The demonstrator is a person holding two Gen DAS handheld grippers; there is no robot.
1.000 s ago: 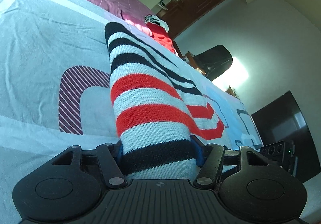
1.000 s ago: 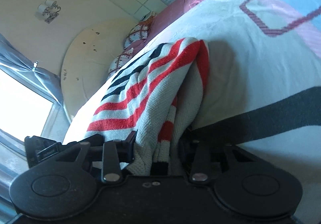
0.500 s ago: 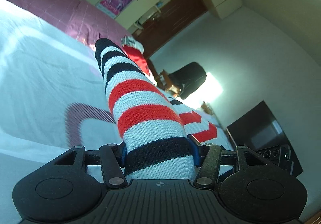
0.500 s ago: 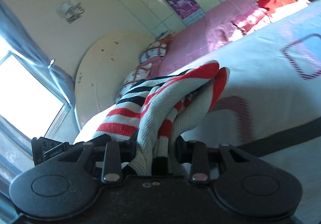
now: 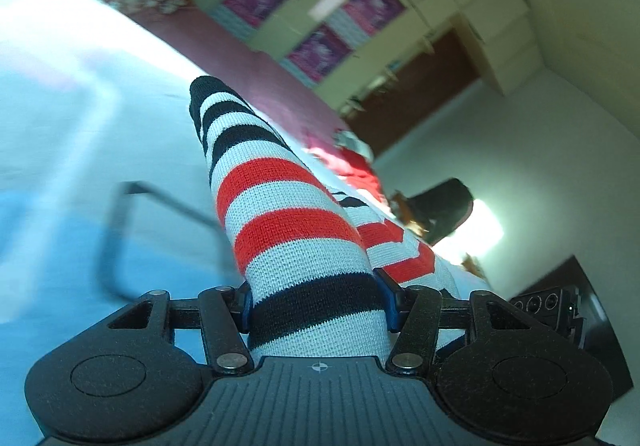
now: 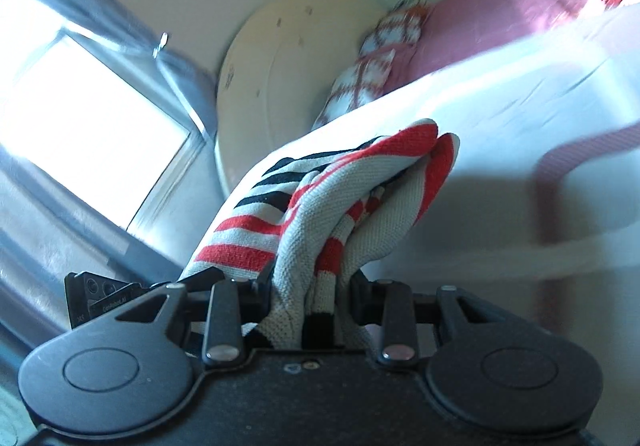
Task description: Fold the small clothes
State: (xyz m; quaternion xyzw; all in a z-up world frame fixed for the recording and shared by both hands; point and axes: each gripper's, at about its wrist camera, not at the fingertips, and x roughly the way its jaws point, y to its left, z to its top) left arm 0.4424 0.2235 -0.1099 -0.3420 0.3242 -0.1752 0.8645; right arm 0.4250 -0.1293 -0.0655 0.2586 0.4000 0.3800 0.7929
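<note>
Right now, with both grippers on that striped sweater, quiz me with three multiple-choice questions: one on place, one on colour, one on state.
1. What lies under the sweater?
A. bed
B. wooden desk
C. floor tiles

2. Which stripe colours does it have?
A. blue and yellow
B. red, black and white
C. green only

3. How is the right gripper?
A. open, holding nothing
B. shut on the sweater
C. out of view

Answers:
1 A, the pale sheet of the bed spreads below it.
2 B, those bands show in both views.
3 B, bunched knit is pinched between its fingers; the left gripper clamps it too.
</note>
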